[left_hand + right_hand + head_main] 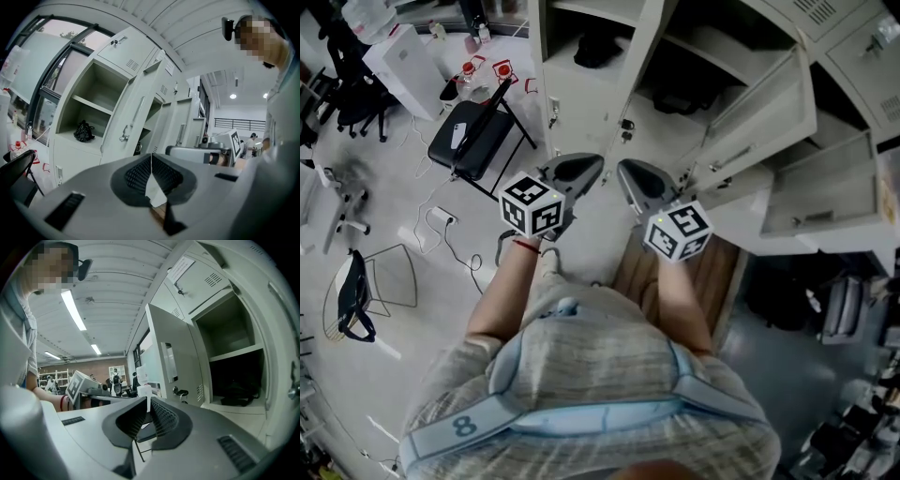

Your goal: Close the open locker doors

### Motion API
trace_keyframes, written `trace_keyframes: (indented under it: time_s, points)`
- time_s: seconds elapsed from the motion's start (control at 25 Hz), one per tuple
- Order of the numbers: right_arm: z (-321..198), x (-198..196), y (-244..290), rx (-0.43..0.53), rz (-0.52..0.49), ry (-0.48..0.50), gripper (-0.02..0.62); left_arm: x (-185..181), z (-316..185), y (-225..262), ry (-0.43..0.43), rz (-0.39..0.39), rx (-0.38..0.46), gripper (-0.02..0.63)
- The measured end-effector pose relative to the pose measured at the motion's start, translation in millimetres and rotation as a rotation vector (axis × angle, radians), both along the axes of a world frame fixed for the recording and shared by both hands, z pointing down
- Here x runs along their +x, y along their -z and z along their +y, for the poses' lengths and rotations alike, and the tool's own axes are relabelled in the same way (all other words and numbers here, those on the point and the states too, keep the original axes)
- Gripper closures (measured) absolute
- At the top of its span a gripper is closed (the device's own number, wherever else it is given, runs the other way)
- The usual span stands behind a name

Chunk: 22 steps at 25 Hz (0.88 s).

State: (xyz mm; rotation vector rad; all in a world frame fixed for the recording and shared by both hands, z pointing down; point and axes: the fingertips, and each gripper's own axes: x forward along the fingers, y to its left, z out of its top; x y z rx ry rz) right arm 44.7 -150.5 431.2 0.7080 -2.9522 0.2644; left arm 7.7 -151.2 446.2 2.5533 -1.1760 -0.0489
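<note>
Both claws are closed tight, tips together, with nothing between them. The left gripper [586,169] and the right gripper [628,176] sit side by side, near each other, pointing at the lockers [581,94] and touching none of the doors. Ahead of the left gripper an open door [136,110] stands ajar beside a shelf with a black bag [83,131]. Off to the right gripper's right, another open door [764,117] and a lower open door [825,192] swing out, well apart from its tips.
</note>
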Motion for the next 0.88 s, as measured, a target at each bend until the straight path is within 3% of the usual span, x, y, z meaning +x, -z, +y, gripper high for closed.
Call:
trace_keyframes:
  time_s: [0.44, 0.88]
  points:
    - [-21, -13, 19, 0.024, -0.071, 0.016, 0.588, -14, -18, 1, -0.006, -0.001, -0.004, 0.602]
    - [-35, -26, 21, 0.048, -0.038, 0.005, 0.523, -24, -18, -2, 0.016, -0.001, -0.010, 0.603]
